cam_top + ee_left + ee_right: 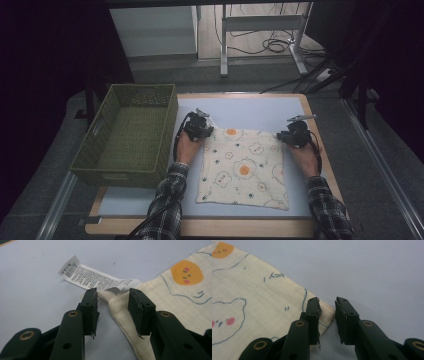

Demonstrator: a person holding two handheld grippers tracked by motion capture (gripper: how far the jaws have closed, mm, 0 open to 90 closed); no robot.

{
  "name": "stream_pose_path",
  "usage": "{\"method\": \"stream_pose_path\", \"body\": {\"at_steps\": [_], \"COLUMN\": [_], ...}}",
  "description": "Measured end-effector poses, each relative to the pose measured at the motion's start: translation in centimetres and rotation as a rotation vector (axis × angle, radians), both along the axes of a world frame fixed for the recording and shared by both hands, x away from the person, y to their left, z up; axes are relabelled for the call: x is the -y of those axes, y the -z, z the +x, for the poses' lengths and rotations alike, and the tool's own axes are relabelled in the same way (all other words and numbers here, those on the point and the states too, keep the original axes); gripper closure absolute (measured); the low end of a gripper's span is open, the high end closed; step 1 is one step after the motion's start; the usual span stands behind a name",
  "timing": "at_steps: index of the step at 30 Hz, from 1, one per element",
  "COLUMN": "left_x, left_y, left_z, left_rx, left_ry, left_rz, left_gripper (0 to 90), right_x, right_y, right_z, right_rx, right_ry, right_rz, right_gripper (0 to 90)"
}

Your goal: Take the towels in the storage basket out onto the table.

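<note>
On the worktop point(260, 107) right of the basket point(131, 135), the cloth point(245, 167) lies flat; left gripper point(112, 303) and right gripper point(327, 312) straddle its far corners, jaws apart, so each should pinch well onto fabric before lifting.

Label point(96, 278) print too small to read; cloth point(175, 300) cut off at right edge.

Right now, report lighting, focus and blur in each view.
High view: dim, dark surroundings, the cloth and basket soft but readable. Left gripper view: evenly lit, label print sharp, near jaws softer. Right gripper view: even light, cloth print clear, no glare.
</note>
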State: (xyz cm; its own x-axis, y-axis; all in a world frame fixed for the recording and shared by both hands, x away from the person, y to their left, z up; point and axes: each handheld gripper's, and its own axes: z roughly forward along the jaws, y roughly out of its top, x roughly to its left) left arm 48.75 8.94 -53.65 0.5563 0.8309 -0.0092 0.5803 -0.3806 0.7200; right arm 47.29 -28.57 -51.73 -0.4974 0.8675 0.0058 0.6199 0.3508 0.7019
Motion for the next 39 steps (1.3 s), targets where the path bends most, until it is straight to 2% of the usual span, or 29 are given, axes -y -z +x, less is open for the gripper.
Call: {"method": "stream_pose_path", "body": {"at_steps": [3,5,7,11,13,15,18,21,24,27,32,38,39], "left_x": [0.1,0.4,0.6,0.1,-0.1,-0.2,-0.2,-0.3,-0.3,-0.6,-1.0,-1.2,-1.2], "left_y": [0.0,-0.1,-0.5,-1.9,-2.5,-2.8,-2.7,-2.4,-2.1,-1.7,-1.7,-1.8,-1.8], "left_z": [0.0,-0.2,-0.4,-0.6,-0.5,-0.8,-1.6,-2.8,-4.4,-5.9,-8.3,-11.0,-11.5], "left_rx": [-0.016,0.002,0.042,0.095,0.109,0.102,0.1,0.082,0.079,0.072,0.081,0.094,0.097], "left_ry": [0.034,0.034,0.02,-0.016,-0.029,-0.032,-0.028,-0.027,-0.016,-0.012,0.006,0.044,0.048], "left_rz": [-0.023,0.005,0.02,0.013,0.012,-0.001,0.002,-0.036,-0.019,-0.028,-0.05,-0.057,-0.071], "left_gripper": [78.5,86.5,88.0,88.4,88.3,88.1,87.9,87.9,87.9,87.8,87.6,87.3,87.2], "right_x": [-0.3,-0.5,-0.8,-0.7,-0.7,-0.8,-1.1,-0.7,-0.1,0.3,0.8,1.4,1.5], "right_y": [0.0,-0.2,-0.4,-1.3,-2.0,-2.6,-2.9,-2.9,-2.9,-3.0,-3.1,-3.0,-2.9], "right_z": [0.0,0.0,0.1,0.5,0.8,0.9,0.4,-0.4,-1.6,-2.9,-5.3,-8.1,-8.6], "right_rx": [-0.007,-0.005,0.002,0.039,0.063,0.078,0.083,0.079,0.071,0.071,0.084,0.09,0.091], "right_ry": [-0.021,-0.023,-0.02,-0.005,0.004,0.002,-0.023,-0.035,-0.062,-0.08,-0.115,-0.148,-0.155], "right_rz": [0.004,-0.023,-0.045,-0.03,-0.018,0.004,-0.024,-0.005,0.02,0.044,0.06,0.074,0.072], "right_gripper": [84.9,86.4,86.7,86.7,86.7,86.7,86.6,86.5,86.3,86.4,86.5,86.5,86.5]}}
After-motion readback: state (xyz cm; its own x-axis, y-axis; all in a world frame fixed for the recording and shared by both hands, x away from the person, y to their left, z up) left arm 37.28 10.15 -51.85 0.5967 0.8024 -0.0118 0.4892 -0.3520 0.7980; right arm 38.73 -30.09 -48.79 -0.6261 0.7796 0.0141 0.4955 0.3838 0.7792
